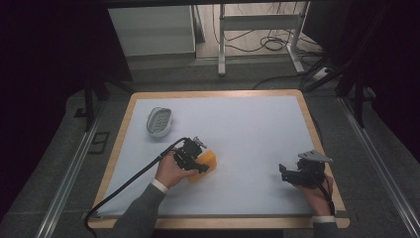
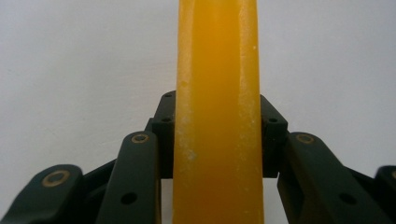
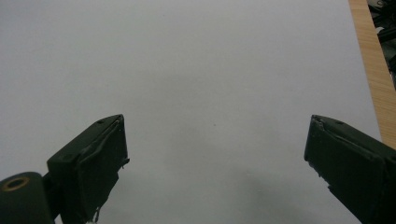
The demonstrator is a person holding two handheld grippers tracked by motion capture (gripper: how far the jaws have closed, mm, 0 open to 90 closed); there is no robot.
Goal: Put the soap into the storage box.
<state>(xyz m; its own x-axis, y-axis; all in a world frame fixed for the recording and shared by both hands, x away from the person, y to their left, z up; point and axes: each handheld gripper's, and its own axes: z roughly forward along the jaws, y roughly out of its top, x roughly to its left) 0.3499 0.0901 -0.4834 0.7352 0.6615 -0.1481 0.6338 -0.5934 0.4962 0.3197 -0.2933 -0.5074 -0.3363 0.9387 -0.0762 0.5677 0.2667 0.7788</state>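
Soap bar point(image 1: 205, 165), orange and waxy, sits lower left of centre on the white table point(image 1: 247, 134), clamped across its narrow faces by the left gripper point(image 1: 200, 163); it looks light, stiff, slippery.

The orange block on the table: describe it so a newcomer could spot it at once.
On the white table, look near the front left, where the left gripper is shut on the orange block. It is the one bright orange thing; the pale oval dish lies farther back.
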